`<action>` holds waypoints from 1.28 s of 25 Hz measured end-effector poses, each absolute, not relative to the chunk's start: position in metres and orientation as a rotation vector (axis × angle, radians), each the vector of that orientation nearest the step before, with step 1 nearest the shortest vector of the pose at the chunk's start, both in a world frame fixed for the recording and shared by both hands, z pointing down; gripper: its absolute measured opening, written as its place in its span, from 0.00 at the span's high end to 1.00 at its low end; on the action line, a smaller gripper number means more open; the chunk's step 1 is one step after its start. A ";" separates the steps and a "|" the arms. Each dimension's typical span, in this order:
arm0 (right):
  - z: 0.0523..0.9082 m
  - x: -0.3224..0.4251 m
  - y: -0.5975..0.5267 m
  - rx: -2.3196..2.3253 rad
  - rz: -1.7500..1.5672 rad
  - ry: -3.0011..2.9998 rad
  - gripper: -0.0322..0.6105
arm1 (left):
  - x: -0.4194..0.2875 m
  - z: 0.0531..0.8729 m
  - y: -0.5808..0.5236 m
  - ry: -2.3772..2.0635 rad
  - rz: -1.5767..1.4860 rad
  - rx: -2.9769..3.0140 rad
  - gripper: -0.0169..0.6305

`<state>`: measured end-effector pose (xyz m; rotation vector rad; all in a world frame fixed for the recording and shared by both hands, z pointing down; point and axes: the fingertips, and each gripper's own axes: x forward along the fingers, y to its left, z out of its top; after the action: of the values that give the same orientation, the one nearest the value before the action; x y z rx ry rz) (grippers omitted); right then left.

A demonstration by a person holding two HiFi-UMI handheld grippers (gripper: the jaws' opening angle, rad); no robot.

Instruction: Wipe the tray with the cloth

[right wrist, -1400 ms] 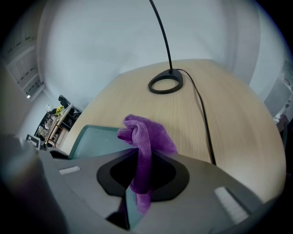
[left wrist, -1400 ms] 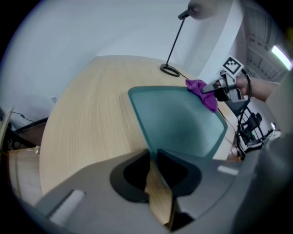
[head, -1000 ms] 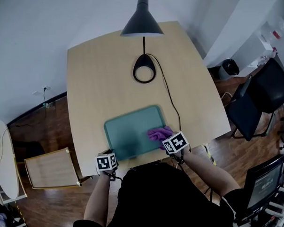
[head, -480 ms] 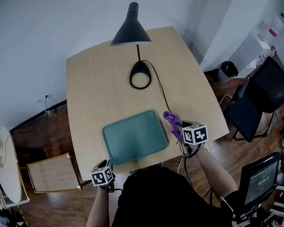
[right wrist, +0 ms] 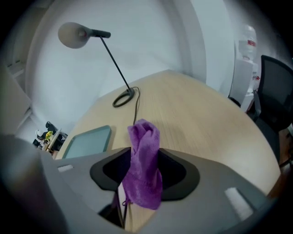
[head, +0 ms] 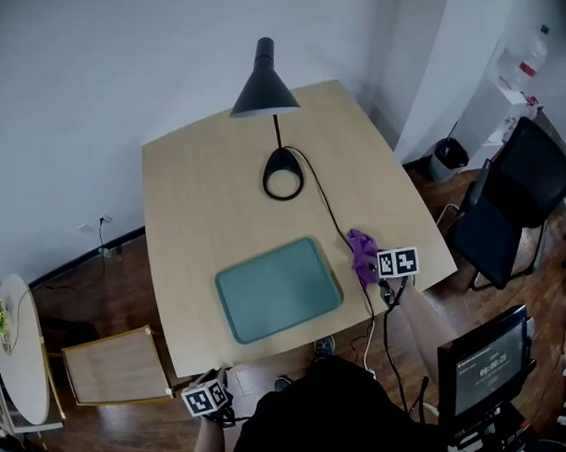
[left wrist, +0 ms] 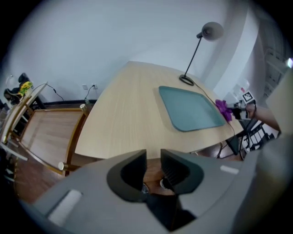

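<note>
The teal tray (head: 278,288) lies bare on the wooden table (head: 215,176), near its front edge. To the tray's right, by the table's right edge, my right gripper (head: 397,262) has the purple cloth (head: 362,250) at its tip. In the right gripper view the jaws are opening wide. The cloth (right wrist: 144,141) stands bunched between them, with the pads off it. My left gripper (head: 208,399) hangs off the table, below its front left corner. Its jaws (left wrist: 153,155) stand slightly apart with nothing between them. The left gripper view shows the tray (left wrist: 192,109) far ahead.
A black desk lamp (head: 263,85) stands at the table's back, its cable (head: 334,213) running past the tray's right side. A wooden chair (head: 116,366) sits left of the table, a black chair (head: 507,201) and a monitor (head: 481,366) to the right.
My right gripper carried the cloth off the tray to the table's right edge, and its jaws spread. My left gripper drew back from the tray's front corner to below the table.
</note>
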<state>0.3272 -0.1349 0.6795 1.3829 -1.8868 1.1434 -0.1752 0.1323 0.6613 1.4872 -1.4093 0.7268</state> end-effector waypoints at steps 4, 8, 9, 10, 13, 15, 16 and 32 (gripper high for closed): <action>0.601 0.332 -0.094 1.601 1.029 -1.990 0.59 | -0.200 0.636 0.132 -1.467 0.561 1.599 0.79; 0.518 0.311 -0.041 1.767 0.902 -2.105 0.71 | -0.210 0.596 0.119 -1.514 0.432 1.766 0.81; 0.501 0.297 -0.025 1.775 0.884 -2.145 0.78 | -0.209 0.586 0.118 -1.511 0.411 1.810 0.81; 0.486 0.281 -0.010 1.771 0.872 -2.193 0.86 | -0.206 0.577 0.118 -1.502 0.393 1.853 0.81; 0.457 0.229 0.033 1.726 0.883 -2.333 0.88 | -0.191 0.551 0.120 -1.462 0.363 1.962 0.81; 0.448 0.198 0.058 1.675 0.884 -2.392 0.88 | -0.178 0.531 0.125 -1.429 0.341 2.024 0.81; 0.445 0.185 0.068 1.642 0.865 -2.415 0.88 | -0.171 0.520 0.127 -1.417 0.327 2.058 0.81; 0.345 0.141 0.092 1.444 0.372 -2.789 0.88 | -0.057 0.346 0.131 -1.519 0.135 2.477 0.82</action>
<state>0.1407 0.0925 0.3451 1.4441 -2.7888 0.3723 -0.0568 0.1306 0.3462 2.4774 -1.5190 0.1346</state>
